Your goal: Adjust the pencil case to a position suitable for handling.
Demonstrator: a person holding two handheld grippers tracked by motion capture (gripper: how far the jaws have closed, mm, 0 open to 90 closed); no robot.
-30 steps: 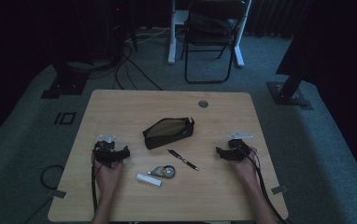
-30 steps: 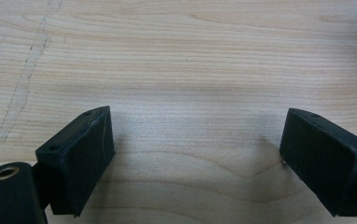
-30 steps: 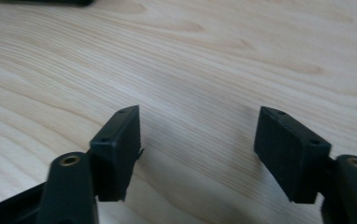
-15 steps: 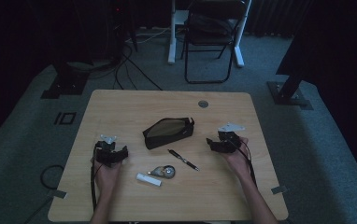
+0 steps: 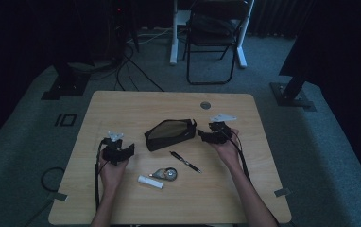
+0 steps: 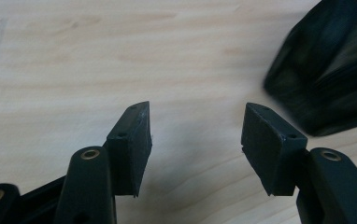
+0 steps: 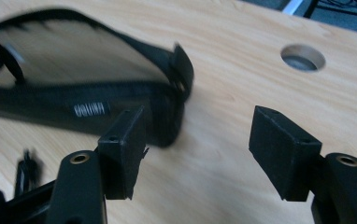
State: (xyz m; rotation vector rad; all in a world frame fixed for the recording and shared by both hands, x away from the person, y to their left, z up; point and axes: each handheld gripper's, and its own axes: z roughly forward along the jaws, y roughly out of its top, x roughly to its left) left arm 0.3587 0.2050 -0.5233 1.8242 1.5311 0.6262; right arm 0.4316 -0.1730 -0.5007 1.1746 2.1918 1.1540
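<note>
Black pouch point(image 5: 170, 134) at the centre of the high view, long axis running lower left to upper right, well clear of every edge of the table point(image 5: 122, 101). Right gripper point(image 5: 206, 135) just beside its right end, jaws closing, parted, nothing between them. Left gripper point(image 5: 126, 152) at left centre, apart from the pouch, jaws closing over bare wood. Pen point(image 5: 185, 161), tape dispenser point(image 5: 164, 174) and white tube point(image 5: 150, 181) lie below the pouch.

Black claw point(image 6: 195, 149) with brass-ringed screw holes, blocky pads point(image 6: 132, 144), trailing black cable, bare forearms
</note>
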